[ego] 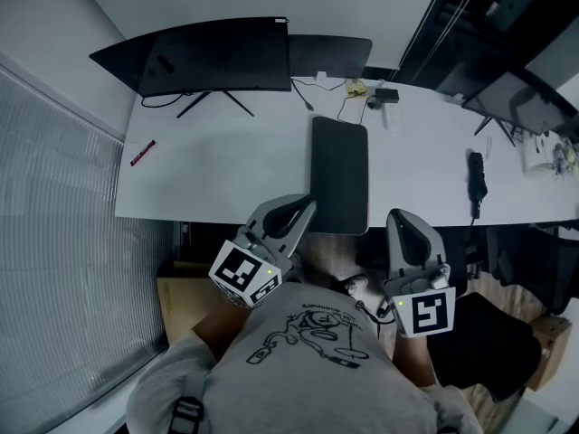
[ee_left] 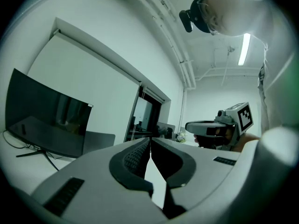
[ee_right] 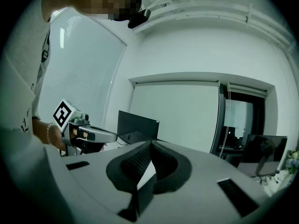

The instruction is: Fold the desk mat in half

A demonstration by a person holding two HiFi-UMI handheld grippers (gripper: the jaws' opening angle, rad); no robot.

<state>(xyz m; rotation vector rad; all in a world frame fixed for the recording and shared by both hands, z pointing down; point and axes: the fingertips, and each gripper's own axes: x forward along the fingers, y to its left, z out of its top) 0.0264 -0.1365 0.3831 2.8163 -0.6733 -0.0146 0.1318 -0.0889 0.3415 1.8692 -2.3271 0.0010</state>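
The desk mat point(ego: 339, 174) lies mid-desk point(ego: 226, 170), its near end reaching the front edge. A monitor point(ego: 213, 57) stands at the back left, and a second monitor point(ego: 520, 102) at the far right. The left gripper point(ego: 306, 206) and the right gripper point(ego: 399, 217) flank the mat's near end, before the desk.

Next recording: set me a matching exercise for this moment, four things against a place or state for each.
Things:
1. desk mat
2. monitor
3. small red object
4. left gripper

Places or states:
A. near the left edge of the desk
B. jaws shut, nothing between them
C. back left of the desk
D. middle of the desk, by its front edge

Pairs: 1-D, 2-C, 3-A, 4-B
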